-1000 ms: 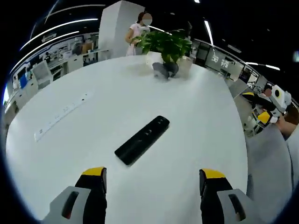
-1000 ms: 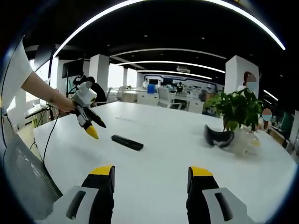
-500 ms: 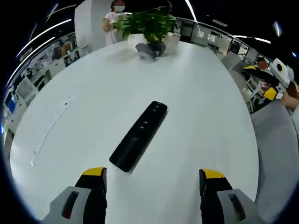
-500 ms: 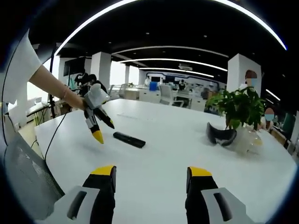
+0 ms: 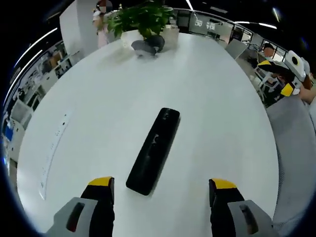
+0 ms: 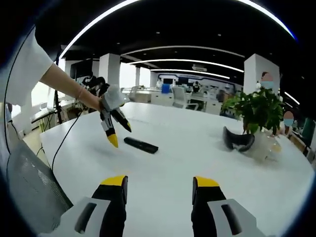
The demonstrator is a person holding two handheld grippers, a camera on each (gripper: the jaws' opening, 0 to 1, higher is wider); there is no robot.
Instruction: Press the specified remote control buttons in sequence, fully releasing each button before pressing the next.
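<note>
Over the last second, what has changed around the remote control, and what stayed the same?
The left gripper has come forward and down over the remote control, jaws open, touching nothing. The right gripper stayed back and open; the remote control and the potted plant stayed in place.

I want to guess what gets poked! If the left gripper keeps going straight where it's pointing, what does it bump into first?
Most likely the black remote control. It lies on the white table right ahead of the open left gripper, its near end between the jaw tips. How high the gripper is above it is hard to judge.
</note>
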